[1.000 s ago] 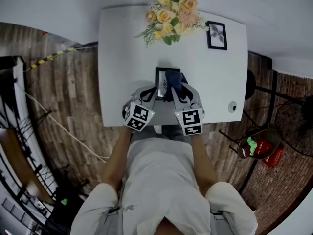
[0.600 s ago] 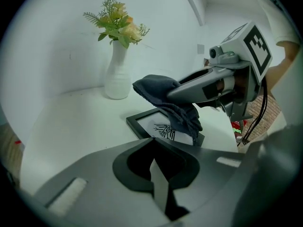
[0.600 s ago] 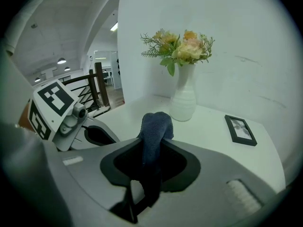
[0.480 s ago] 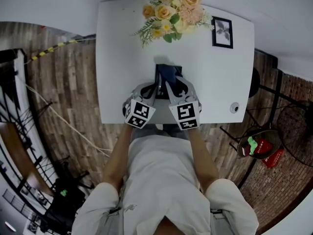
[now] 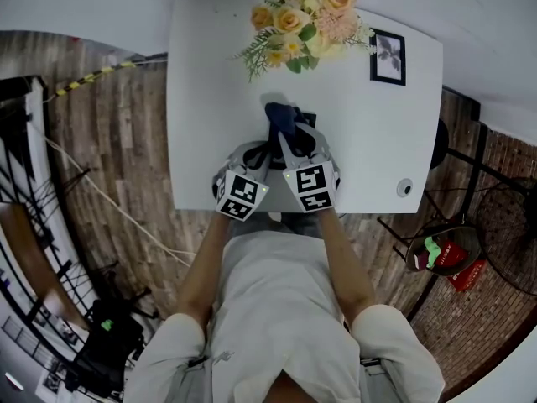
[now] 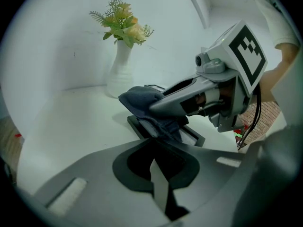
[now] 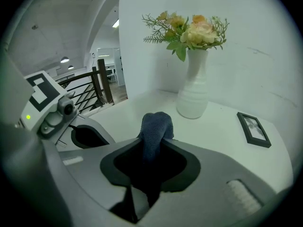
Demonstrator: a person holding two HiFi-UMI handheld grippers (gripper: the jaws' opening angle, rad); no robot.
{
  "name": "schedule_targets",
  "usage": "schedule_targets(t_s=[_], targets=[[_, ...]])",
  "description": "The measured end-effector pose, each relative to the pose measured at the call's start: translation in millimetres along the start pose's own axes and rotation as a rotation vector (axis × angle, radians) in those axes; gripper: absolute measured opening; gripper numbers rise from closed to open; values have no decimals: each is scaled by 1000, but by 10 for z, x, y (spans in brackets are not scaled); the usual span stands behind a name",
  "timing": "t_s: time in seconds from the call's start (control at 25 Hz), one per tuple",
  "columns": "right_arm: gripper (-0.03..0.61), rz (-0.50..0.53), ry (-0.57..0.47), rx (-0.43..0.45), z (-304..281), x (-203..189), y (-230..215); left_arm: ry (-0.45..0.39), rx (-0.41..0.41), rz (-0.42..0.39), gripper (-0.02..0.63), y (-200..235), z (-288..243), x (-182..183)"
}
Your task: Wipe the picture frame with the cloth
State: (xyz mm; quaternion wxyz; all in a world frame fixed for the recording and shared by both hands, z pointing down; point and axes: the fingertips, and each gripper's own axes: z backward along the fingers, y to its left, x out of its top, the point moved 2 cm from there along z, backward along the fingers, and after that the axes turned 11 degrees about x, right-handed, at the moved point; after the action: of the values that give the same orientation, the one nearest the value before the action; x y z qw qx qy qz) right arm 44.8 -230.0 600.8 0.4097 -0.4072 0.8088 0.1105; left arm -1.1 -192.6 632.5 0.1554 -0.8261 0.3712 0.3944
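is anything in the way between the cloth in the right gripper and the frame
Nothing visible does. The cloth, clamped in the right gripper, rests on the picture frame lying flat on the table. The vase of flowers and the second frame stand farther back, apart from it.

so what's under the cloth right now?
The black picture frame, flat on the white table. Its near edge and one end show; the rest is hidden by the cloth in the right gripper.

Two frames (image 6: 196, 137) (image 7: 254, 129), one cloth (image 7: 156, 126) — one vase (image 7: 193, 96)
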Motion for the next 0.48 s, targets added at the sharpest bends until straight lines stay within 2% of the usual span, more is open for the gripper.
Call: schedule_targets(t_s=[0.24,0.48], targets=[[97,11,39,16,-186,-45,-3,1,4,5,20,4,4,5],[97,69,101,2,-280,-76,-17,4,8,17,20,1,-3,1]])
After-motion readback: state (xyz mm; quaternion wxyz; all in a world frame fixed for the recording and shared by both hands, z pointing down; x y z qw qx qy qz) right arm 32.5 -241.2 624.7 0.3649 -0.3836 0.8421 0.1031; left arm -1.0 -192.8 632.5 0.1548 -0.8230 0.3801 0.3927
